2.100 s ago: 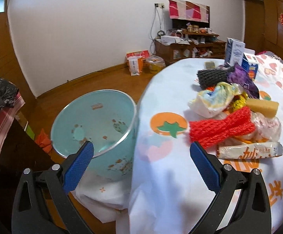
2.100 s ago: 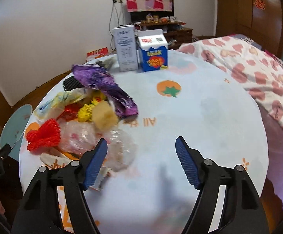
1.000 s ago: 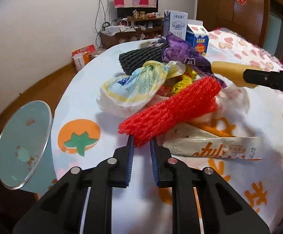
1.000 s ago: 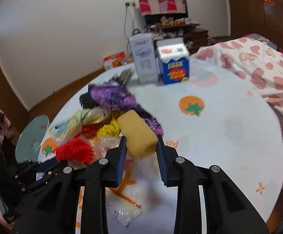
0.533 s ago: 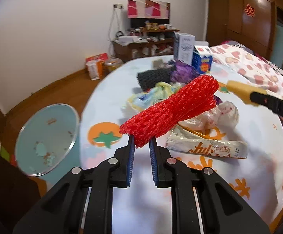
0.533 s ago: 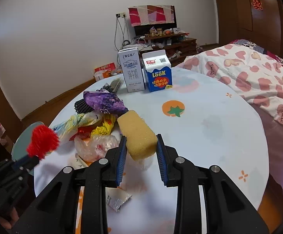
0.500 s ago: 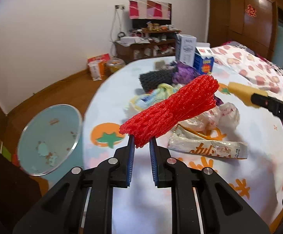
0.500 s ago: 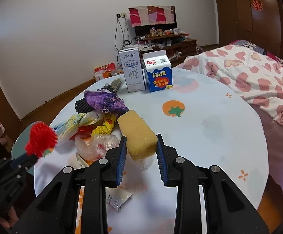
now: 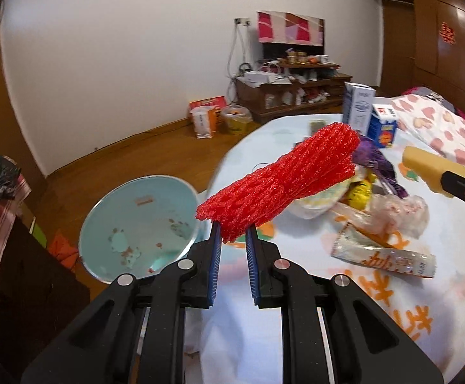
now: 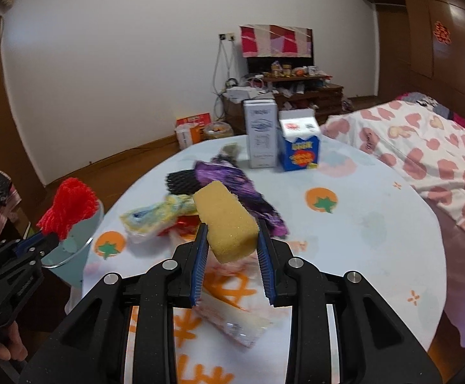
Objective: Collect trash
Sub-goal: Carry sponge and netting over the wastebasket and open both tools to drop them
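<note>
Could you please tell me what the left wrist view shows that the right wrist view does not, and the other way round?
Only the left wrist view shows the inside of the pale blue bin and the printed snack wrapper. Only the right wrist view shows a hand holding the left gripper. Both show the red foam net in the left gripper and the yellow sponge in the right gripper.
</note>
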A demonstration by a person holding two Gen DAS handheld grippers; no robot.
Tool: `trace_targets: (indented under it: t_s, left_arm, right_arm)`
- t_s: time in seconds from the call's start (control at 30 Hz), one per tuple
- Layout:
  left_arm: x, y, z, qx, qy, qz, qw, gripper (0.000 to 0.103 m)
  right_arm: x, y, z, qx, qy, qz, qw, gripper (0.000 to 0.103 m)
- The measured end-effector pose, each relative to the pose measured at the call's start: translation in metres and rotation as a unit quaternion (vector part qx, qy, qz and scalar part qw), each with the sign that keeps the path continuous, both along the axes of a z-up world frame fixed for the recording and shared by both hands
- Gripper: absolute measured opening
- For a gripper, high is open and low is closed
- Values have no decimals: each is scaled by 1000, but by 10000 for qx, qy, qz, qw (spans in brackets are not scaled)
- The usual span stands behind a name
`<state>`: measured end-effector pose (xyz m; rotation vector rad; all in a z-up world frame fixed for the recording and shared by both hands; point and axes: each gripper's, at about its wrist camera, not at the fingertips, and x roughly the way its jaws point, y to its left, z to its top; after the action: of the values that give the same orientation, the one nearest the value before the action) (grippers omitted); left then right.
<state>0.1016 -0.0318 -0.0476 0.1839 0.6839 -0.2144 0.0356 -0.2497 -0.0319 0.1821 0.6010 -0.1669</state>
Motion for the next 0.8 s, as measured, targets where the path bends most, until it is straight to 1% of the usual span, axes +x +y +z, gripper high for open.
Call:
trace_targets:
  t_s: [0.4, 0.8]
  left_arm:
    - [14, 44, -1, -44, 28, 575, 9983, 16]
    - [29, 93, -3, -157, 33, 1144, 9933, 16]
  right_arm:
    - [27, 52, 4, -6, 0, 536, 9986, 30]
    - [57, 107, 8, -76, -68, 1098, 9939, 30]
